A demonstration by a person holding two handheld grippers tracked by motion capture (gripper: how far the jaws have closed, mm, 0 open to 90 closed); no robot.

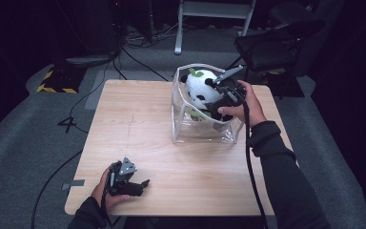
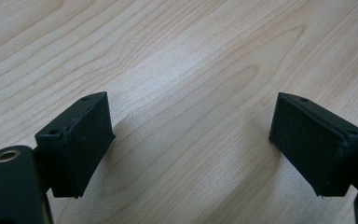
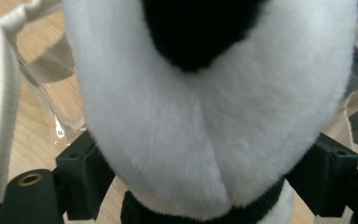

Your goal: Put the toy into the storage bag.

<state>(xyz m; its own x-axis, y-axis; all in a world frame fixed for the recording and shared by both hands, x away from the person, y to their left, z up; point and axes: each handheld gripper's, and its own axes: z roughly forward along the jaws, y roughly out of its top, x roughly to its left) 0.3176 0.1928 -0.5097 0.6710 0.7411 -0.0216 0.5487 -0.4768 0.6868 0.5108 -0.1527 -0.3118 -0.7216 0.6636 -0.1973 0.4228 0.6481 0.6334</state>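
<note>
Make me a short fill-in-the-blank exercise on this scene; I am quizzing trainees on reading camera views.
1. The right gripper has its jaws on either side of a plush ____ toy.
2. The toy sits in a clear ____ with white trim.
3. The left gripper is ____, with bare wood between its jaws.
4. The bag stands on a ____ table.

Missing words: panda; bag; open; wooden
</note>
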